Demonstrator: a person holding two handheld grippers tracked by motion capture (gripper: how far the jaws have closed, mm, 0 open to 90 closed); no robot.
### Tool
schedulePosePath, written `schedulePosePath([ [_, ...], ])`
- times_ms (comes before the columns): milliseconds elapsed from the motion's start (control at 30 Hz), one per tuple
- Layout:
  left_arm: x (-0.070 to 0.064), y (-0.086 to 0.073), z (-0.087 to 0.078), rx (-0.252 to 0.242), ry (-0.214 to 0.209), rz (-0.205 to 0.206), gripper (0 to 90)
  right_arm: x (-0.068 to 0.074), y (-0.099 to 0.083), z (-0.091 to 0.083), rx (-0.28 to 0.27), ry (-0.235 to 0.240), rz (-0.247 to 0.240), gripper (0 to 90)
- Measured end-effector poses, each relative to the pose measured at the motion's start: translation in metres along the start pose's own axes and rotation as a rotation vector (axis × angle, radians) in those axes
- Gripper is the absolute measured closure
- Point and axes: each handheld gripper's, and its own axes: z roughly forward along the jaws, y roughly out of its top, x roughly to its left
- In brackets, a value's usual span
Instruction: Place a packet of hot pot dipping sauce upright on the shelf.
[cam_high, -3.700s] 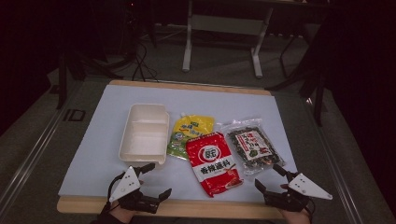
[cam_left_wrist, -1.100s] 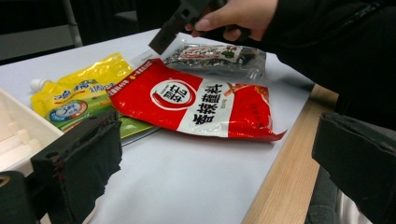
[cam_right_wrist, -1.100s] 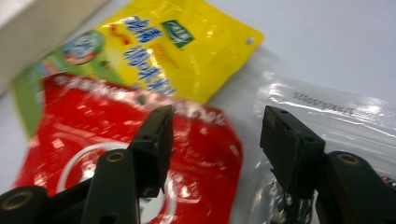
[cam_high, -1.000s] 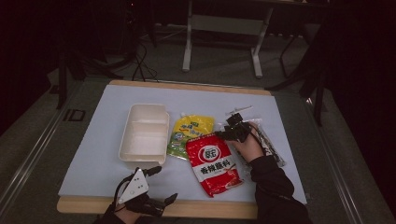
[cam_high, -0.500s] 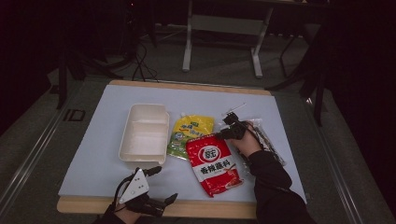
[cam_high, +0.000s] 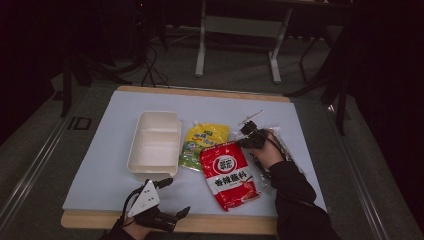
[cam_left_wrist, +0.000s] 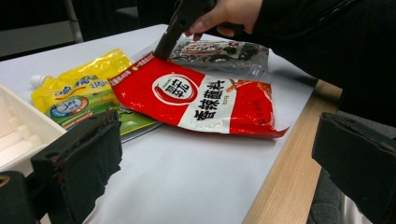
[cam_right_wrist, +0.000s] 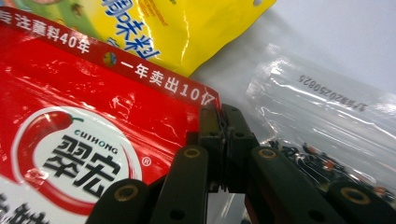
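Note:
A red sauce packet (cam_high: 229, 175) lies mid-table, its top overlapping a yellow spouted pouch (cam_high: 202, 140). To its right lies a clear packet of dark food (cam_high: 274, 133), partly under the person's right hand. My right gripper (cam_high: 243, 141) is shut, and its tips rest at the red packet's (cam_right_wrist: 93, 140) top right corner, beside the clear packet (cam_right_wrist: 322, 116). I cannot tell whether the corner is pinched. My left gripper (cam_high: 175, 196) is open and holds nothing near the front edge. It looks across at the red packet (cam_left_wrist: 196, 100) and the right gripper (cam_left_wrist: 162, 50).
A white two-compartment tray (cam_high: 136, 145) stands left of the yellow pouch (cam_left_wrist: 79, 93). The blue mat ends at a wooden front edge (cam_high: 225, 222). A dark sleeve (cam_high: 295, 200) lies over the table's right front. Metal stands rise behind the table.
My right gripper has left the front right edge, reached the packets and shut, then crept down to the red packet's corner. The left gripper turned slightly and stays open.

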Motion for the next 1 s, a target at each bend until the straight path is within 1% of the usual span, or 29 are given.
schedulePosePath([
  [33,0.000,0.000,0.000,-0.001,-0.001,-0.001,3.2,0.000,0.000,-0.003,-0.006,-0.003,-0.003,88.8],
  [100,0.000,0.001,0.000,-0.002,0.002,-0.002,3.2,-0.001,-0.001,-0.009,-0.025,0.006,-0.001,89.2],
  [267,-0.001,0.001,0.001,0.005,-0.001,-0.005,3.2,0.002,-0.002,-0.026,-0.055,0.005,-0.023,89.6],
  [300,-0.002,0.001,0.002,0.006,0.000,-0.004,3.2,0.002,-0.002,-0.026,-0.055,0.005,-0.023,89.6],
  [367,-0.002,0.002,0.003,0.007,0.001,-0.005,3.2,0.007,-0.003,-0.037,-0.085,0.002,-0.040,89.9],
  [433,-0.002,0.004,0.004,0.010,0.000,-0.013,3.2,0.010,-0.004,-0.045,-0.104,0.000,-0.056,89.9],
  [467,-0.002,0.004,0.004,0.010,0.000,-0.013,3.2,0.010,-0.004,-0.045,-0.104,0.000,-0.056,89.9],
  [500,-0.003,0.005,0.005,0.011,-0.002,-0.016,3.2,0.011,-0.003,-0.049,-0.113,0.003,-0.061,89.8],
  [533,-0.004,0.008,0.006,0.015,-0.003,-0.010,3.3,0.014,-0.003,-0.057,-0.136,0.003,-0.063,89.8],
  [567,-0.004,0.009,0.007,0.015,-0.005,-0.013,3.3,0.016,-0.003,-0.061,-0.142,0.002,-0.074,89.8],
  [633,-0.005,0.014,0.008,0.008,-0.022,-0.039,3.4,0.019,-0.004,-0.068,-0.158,0.002,-0.086,89.9],
  [667,-0.005,0.015,0.009,0.010,-0.023,-0.039,3.4,0.022,-0.004,-0.073,-0.166,0.002,-0.095,89.8],
  [700,-0.005,0.015,0.009,0.010,-0.023,-0.039,3.4,0.023,-0.005,-0.076,-0.173,0.003,-0.099,89.9],
  [733,-0.007,0.020,0.011,0.018,-0.021,-0.028,3.4,0.026,-0.006,-0.082,-0.188,0.006,-0.111,89.8],
  [767,-0.008,0.023,0.013,0.023,-0.006,-0.019,3.5,0.028,-0.006,-0.085,-0.196,0.007,-0.117,89.9],
  [800,-0.008,0.023,0.013,0.023,-0.006,-0.019,4.1,0.028,-0.006,-0.085,-0.196,0.007,-0.117,89.9],
  [833,-0.008,0.023,0.013,0.023,-0.006,-0.019,4.1,0.029,-0.007,-0.090,-0.211,0.012,-0.124,89.9],
  [867,-0.008,0.029,0.016,0.023,-0.005,-0.016,4.1,0.029,-0.007,-0.090,-0.211,0.012,-0.124,89.8],
  [900,-0.008,0.032,0.018,0.027,-0.008,-0.025,4.2,0.034,-0.010,-0.099,-0.233,0.013,-0.146,89.9],
  [1000,-0.006,0.039,0.024,0.048,-0.012,-0.038,4.2,0.041,-0.013,-0.110,-0.251,0.013,-0.171,90.0],
])
